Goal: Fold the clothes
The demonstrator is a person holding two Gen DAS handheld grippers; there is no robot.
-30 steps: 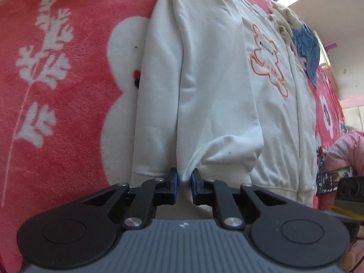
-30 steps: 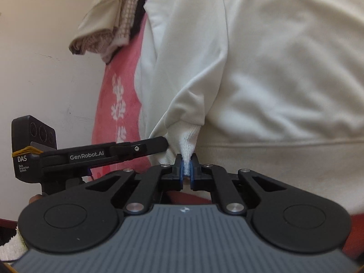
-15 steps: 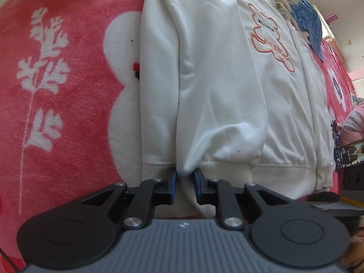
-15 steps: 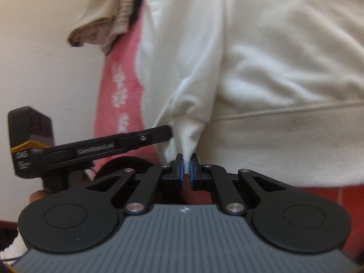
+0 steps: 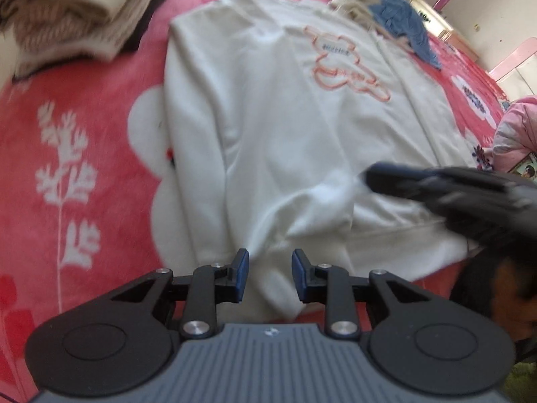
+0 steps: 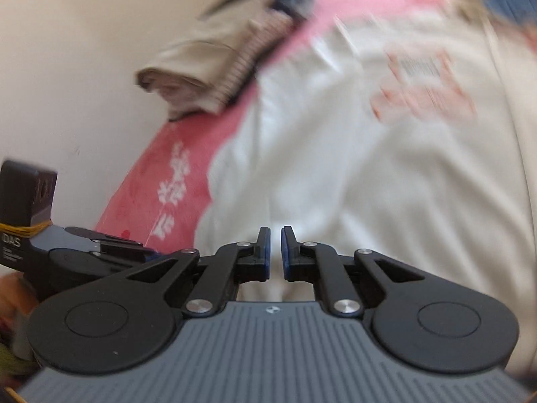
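Your left hand-held gripper (image 5: 267, 275) is opening, its jaws parting off the sleeve cuff (image 5: 278, 288) so it stays folded down. Your right hand-held gripper (image 6: 272, 252) is showing a narrow, empty gap. Beyond, the white sweatshirt (image 5: 278, 107) is lying flat on the pink bed (image 5: 77, 127).

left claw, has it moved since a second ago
Yes. The left claw has pulled back from the white sweatshirt: its hem, then at the blue pads, now lies beyond them. Its jaws have just been opening, gripping nothing.
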